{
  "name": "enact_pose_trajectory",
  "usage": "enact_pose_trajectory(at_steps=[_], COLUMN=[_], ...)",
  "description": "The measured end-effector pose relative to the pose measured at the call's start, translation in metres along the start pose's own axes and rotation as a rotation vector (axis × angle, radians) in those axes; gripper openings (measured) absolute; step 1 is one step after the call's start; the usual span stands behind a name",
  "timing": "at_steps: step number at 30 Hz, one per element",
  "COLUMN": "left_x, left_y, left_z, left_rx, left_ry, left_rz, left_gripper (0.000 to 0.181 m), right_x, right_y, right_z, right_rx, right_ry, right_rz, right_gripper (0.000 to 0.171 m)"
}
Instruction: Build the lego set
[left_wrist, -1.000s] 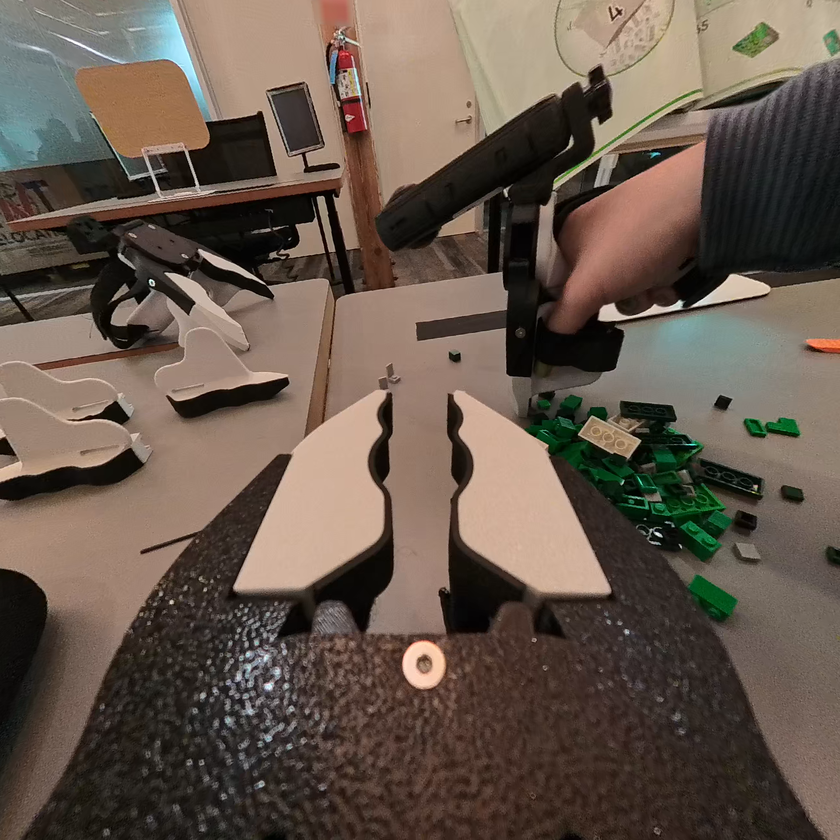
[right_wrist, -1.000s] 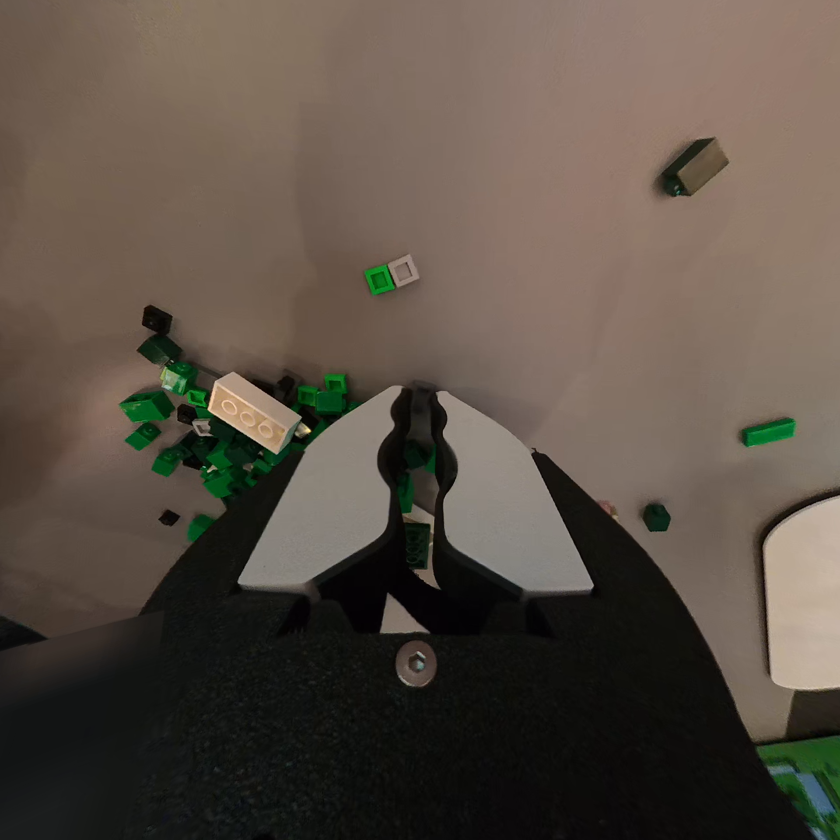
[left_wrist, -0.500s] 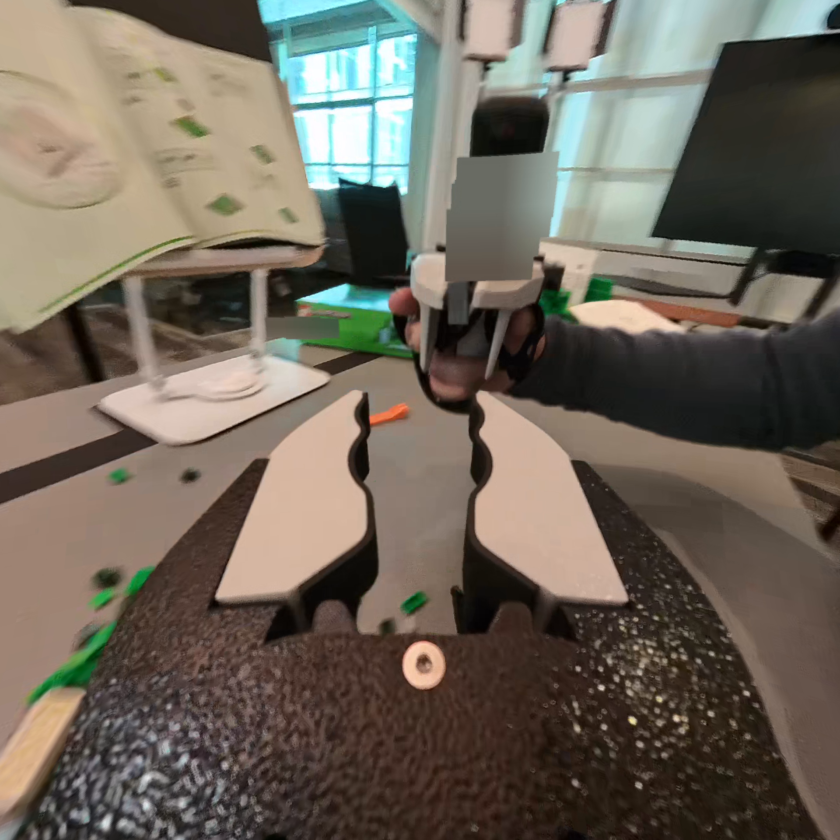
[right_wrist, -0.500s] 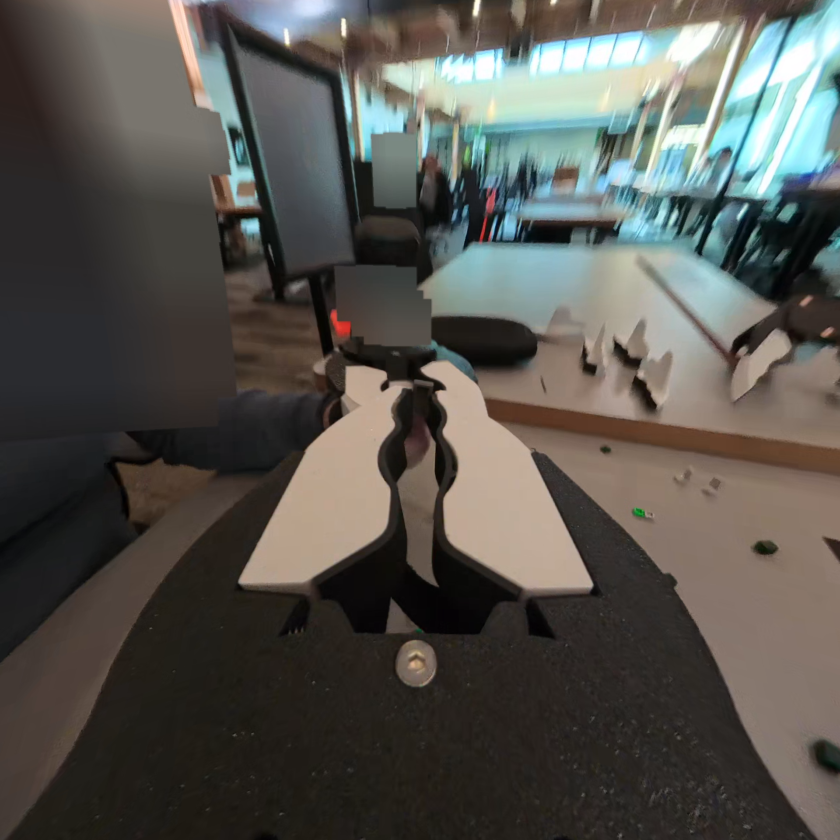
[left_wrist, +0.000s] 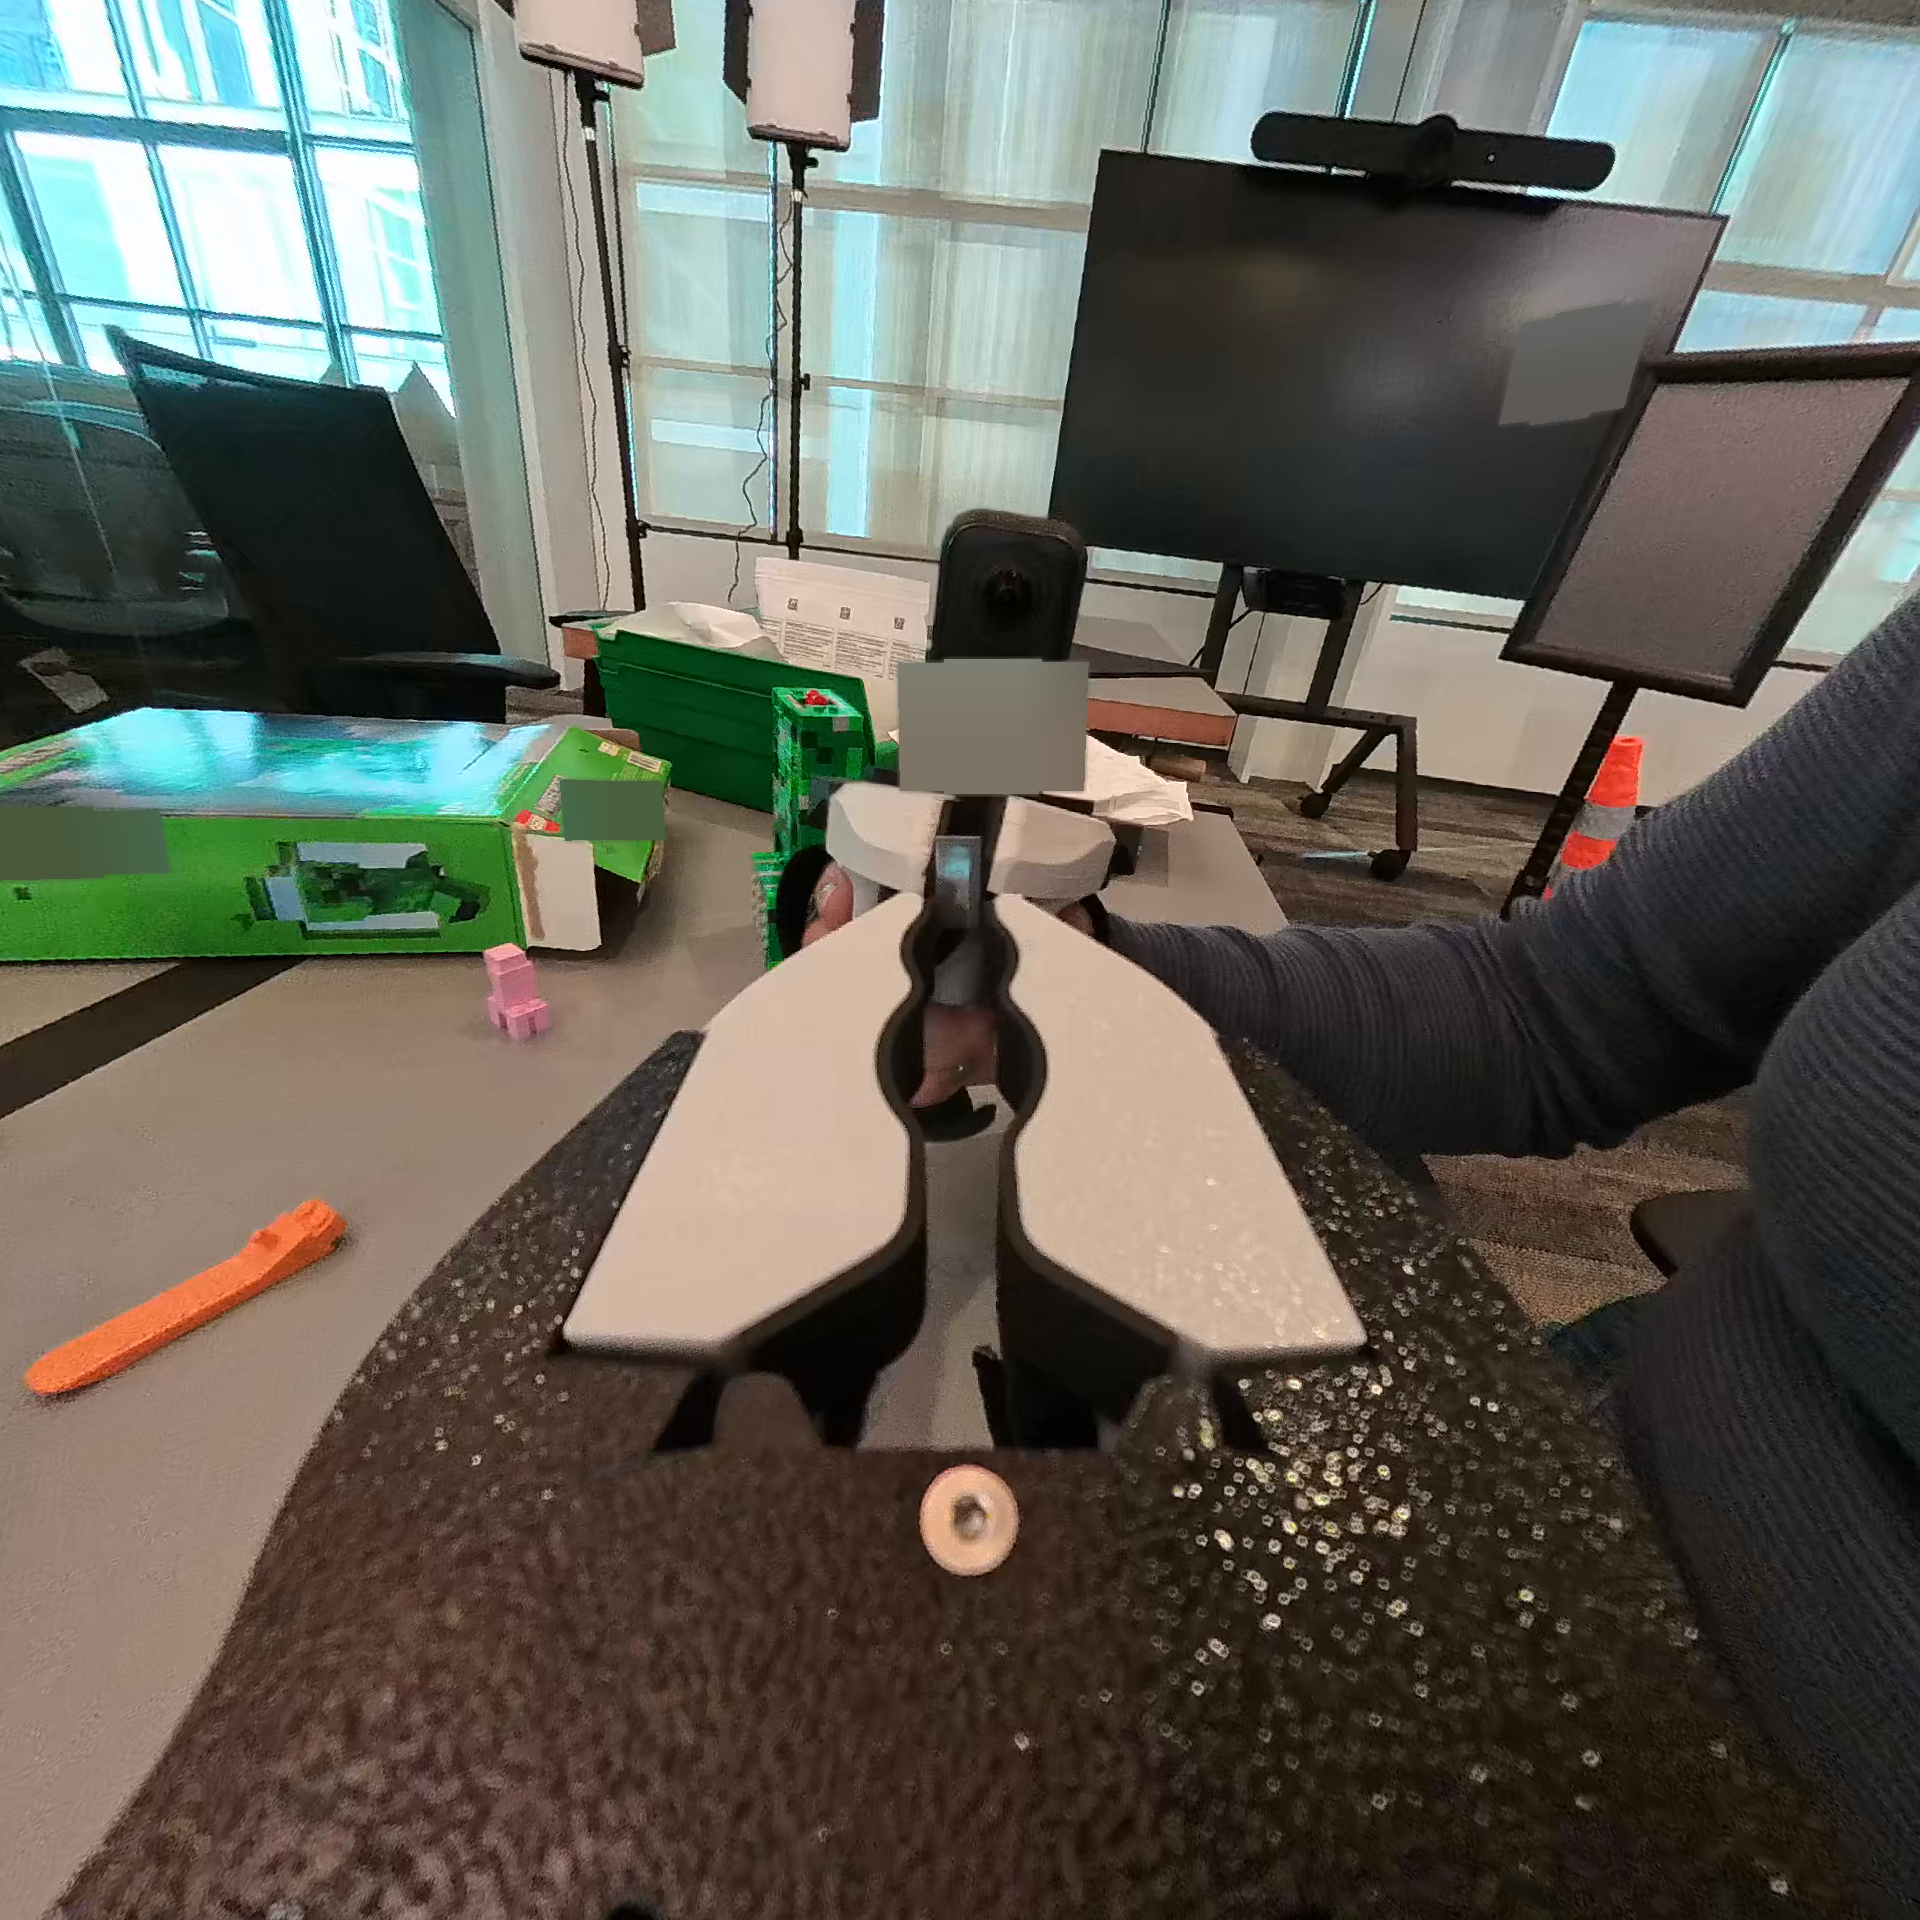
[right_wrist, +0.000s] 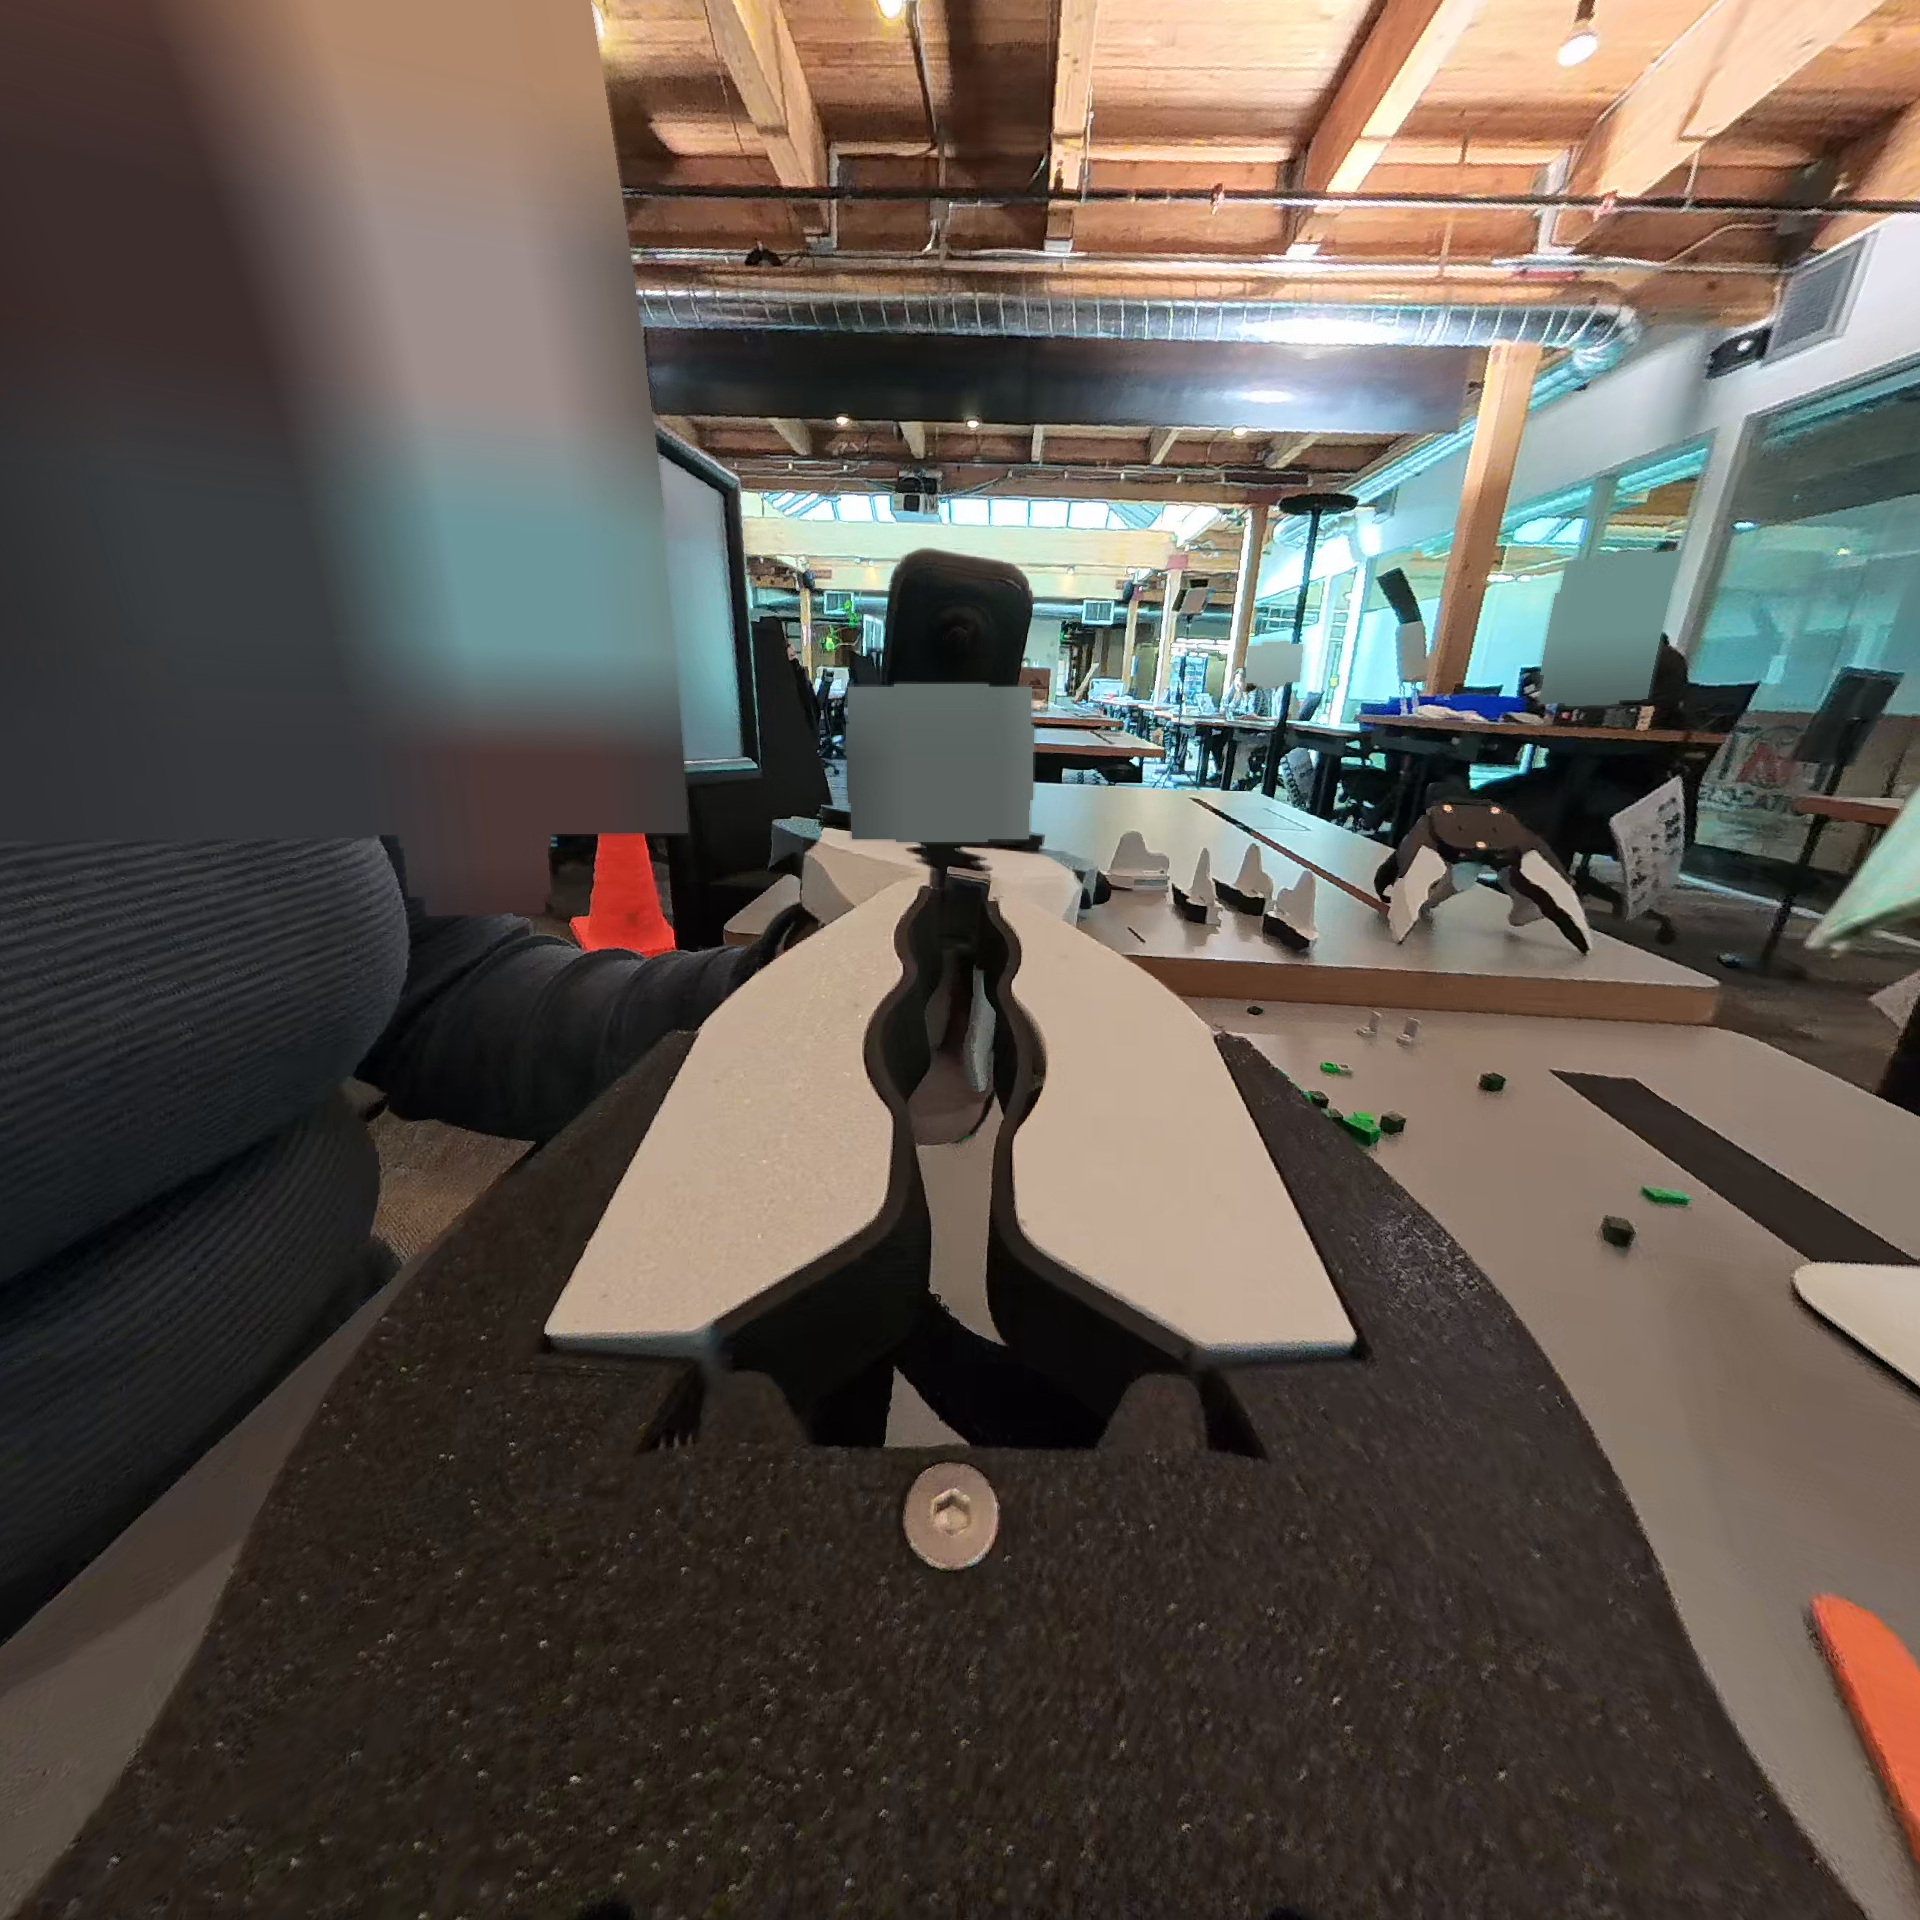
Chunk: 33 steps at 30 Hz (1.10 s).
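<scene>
My two grippers face each other tip to tip above the grey table (left_wrist: 312, 1101). My right gripper (right_wrist: 958, 899) is shut on a small grey lego piece (right_wrist: 961, 914) at its tips. In the left wrist view the piece (left_wrist: 957, 878) sits between the tips of my left gripper (left_wrist: 958, 914), whose jaws are narrowed onto it. The right gripper (left_wrist: 966, 857) shows head-on there, with its camera above it. A built green lego figure (left_wrist: 816, 769) stands behind.
An orange brick separator (left_wrist: 187, 1299) lies on the table at the left. A pink lego pig (left_wrist: 514, 992) stands before the green set box (left_wrist: 312, 831). Loose green and dark bricks (right_wrist: 1356, 1127) lie to the right. A person's sleeved arms flank both grippers. The tips of both grippers are at nearly the same place. From either gripper's tips it is about 25 cm to the orange brick separator (left_wrist: 187, 1299).
The right gripper has lifted off the brick pile with the small piece and turned level. The left gripper swung right to face it and its jaws narrowed from open onto the piece.
</scene>
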<state>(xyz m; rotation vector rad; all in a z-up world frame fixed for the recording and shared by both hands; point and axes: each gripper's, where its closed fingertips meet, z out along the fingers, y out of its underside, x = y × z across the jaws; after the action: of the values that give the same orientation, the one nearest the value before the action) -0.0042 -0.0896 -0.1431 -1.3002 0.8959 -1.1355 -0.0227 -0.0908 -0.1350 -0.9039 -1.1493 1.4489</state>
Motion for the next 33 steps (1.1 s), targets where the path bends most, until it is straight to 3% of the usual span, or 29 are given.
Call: enact_pose_trajectory(at_steps=[5,7,10,12,17,24,28,33], left_x=[-0.004,-0.015,-0.058,-0.077,-0.098,-0.096,-0.097,-0.100], left_y=[0.010,0.023,0.077,0.106,0.146,0.164,0.161,0.143], left_z=[0.014,0.013,-0.005,-0.015,-0.024,-0.020,-0.017,-0.038], left_rx=[-0.061,-0.170,-0.590,-0.828,-1.169,-1.255,-1.188,-1.102], left_ry=[-0.014,-0.041,-0.139,-0.120,0.006,0.110,0.089,0.031], left_rz=[0.022,0.056,0.223,0.287,0.250,0.280,0.271,0.254], left_gripper=[0.007,0.006,0.007,0.007,0.007,0.013,0.025,0.029], right_x=[0.002,0.010,0.030,0.045,0.062,0.062,0.050,0.019], right_y=[0.002,0.009,0.008,0.010,0.032,0.052,0.068,0.102], right_z=[-0.017,-0.027,-0.055,-0.071,-0.086,-0.089,-0.083,-0.049], right_rx=[0.007,-0.043,-0.061,-0.100,-0.227,-0.327,-0.420,-0.613], right_ry=[0.007,0.053,0.198,0.294,0.404,0.387,0.301,0.125], right_rz=[0.001,-0.013,-0.055,-0.063,-0.028,-0.017,-0.012,0.064], right_gripper=[0.007,0.006,0.009,0.009,0.007,0.014,0.025,0.041])
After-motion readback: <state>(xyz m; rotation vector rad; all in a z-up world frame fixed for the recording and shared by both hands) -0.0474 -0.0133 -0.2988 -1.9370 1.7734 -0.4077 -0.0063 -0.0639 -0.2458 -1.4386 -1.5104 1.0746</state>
